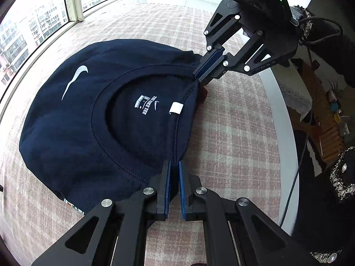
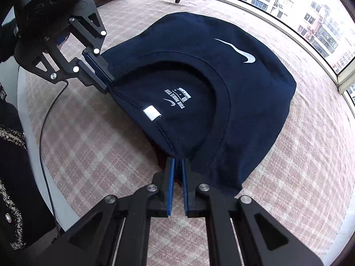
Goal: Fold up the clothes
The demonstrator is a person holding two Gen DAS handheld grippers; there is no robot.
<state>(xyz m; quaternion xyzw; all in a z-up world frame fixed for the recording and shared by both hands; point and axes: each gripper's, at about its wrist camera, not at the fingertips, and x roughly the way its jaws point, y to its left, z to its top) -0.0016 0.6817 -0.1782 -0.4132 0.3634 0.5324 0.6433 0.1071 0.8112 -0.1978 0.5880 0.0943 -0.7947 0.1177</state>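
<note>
A navy Nike T-shirt (image 1: 73, 119), already folded into a compact bundle with collar and white swoosh facing up, lies mid-counter. Both grippers pinch its near edge: the left gripper (image 1: 174, 166) at the collar's 6 o'clock in its own view, the right gripper (image 1: 197, 78) at 1 o'clock, fingers narrowed onto cloth. Judging by that, a further fold or a lift remains. The round counter (image 1: 233, 133) wears a pink-and-white plaid cloth; high windows (image 2: 295, 2) at 12 o'clock overlook apartment blocks.
</note>
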